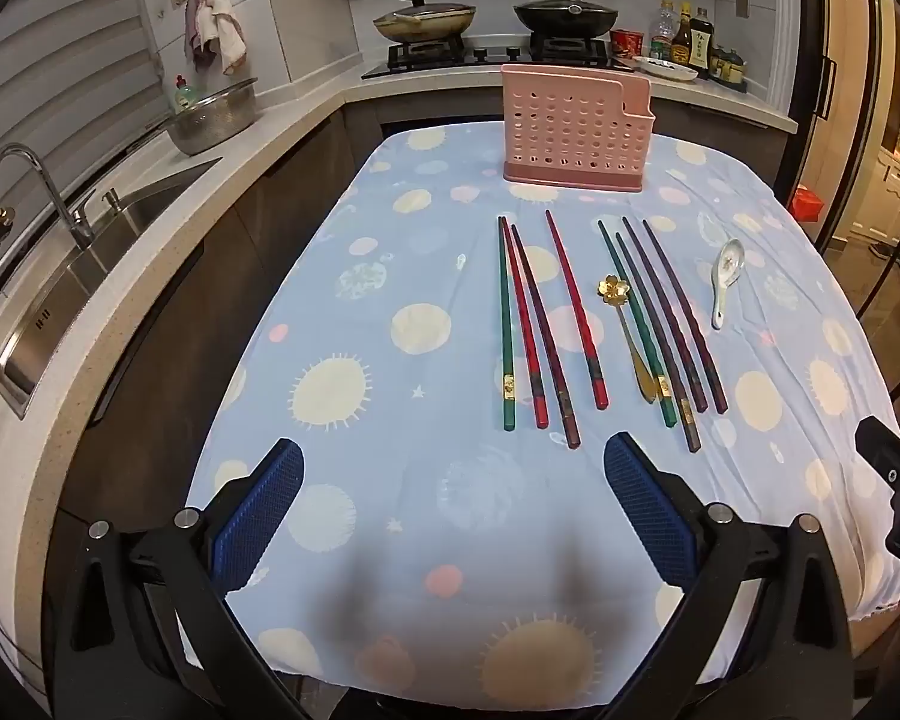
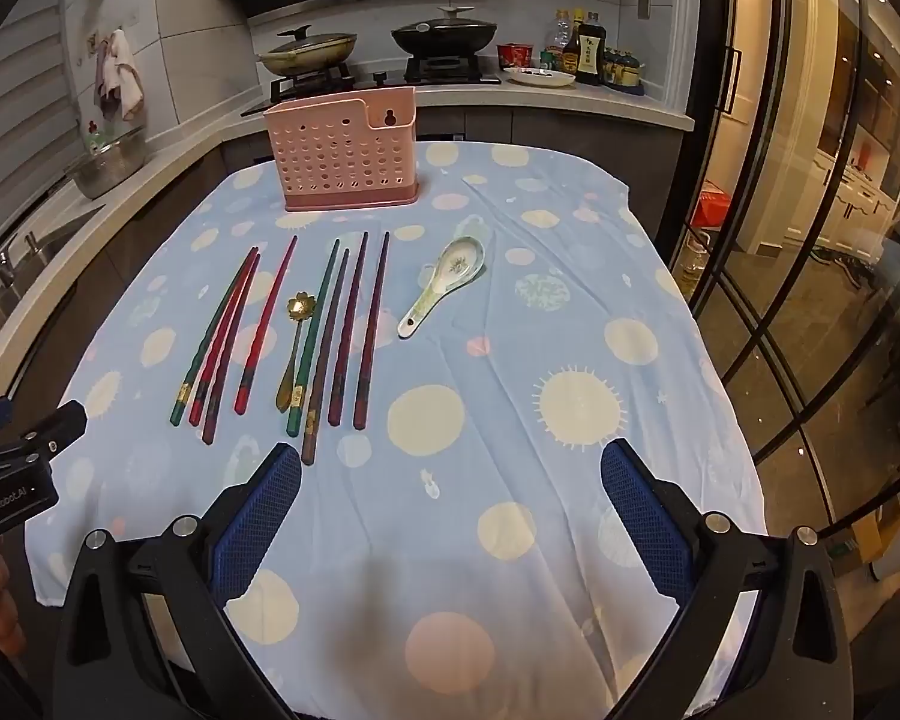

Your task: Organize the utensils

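Note:
A pink perforated utensil holder (image 1: 576, 132) (image 2: 348, 150) stands upright at the far end of the table. In front of it lie several chopsticks in two groups, green, red and dark purple (image 1: 537, 324) (image 2: 228, 336), (image 1: 666, 324) (image 2: 354, 330). A gold flower-headed spoon (image 1: 627, 333) (image 2: 294, 342) lies between the groups. A white ceramic spoon (image 1: 726, 276) (image 2: 444, 282) lies to their right. My left gripper (image 1: 453, 462) is open and empty, hovering near the table's front. My right gripper (image 2: 450, 462) is open and empty, to the right of the chopsticks.
The table wears a blue cloth with pale circles (image 1: 390, 324) (image 2: 570, 396). A sink and faucet (image 1: 36, 204) lie to the left with a metal bowl (image 1: 210, 114). Behind are a stove with two pans (image 1: 492, 18) and bottles. Glass doors (image 2: 810, 240) stand to the right.

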`<state>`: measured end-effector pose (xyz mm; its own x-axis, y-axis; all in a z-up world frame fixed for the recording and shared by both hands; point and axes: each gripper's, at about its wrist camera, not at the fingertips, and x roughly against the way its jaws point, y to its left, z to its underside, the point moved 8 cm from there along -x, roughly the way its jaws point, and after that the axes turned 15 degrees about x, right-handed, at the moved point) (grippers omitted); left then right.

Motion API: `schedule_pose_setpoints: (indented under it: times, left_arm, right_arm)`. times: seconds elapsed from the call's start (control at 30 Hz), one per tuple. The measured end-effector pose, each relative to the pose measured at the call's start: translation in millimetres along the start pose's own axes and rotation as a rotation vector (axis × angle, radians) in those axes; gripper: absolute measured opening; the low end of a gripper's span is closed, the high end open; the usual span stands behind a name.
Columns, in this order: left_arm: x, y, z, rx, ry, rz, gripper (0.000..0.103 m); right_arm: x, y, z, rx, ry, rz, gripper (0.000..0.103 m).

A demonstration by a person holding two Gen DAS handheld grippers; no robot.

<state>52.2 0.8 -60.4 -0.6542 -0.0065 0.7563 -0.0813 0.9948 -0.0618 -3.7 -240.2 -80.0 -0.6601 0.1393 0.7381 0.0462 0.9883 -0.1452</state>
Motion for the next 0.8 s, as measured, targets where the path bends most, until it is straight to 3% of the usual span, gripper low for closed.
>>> schedule_pose_setpoints:
  times: [0.8]
  left_arm:
    - [4.8,7.3,-2.8,0.007,-0.012,-0.014,0.096]
  right_arm:
    - [2.4,4.1,-3.7,0.014,-0.002,0.008,0.096]
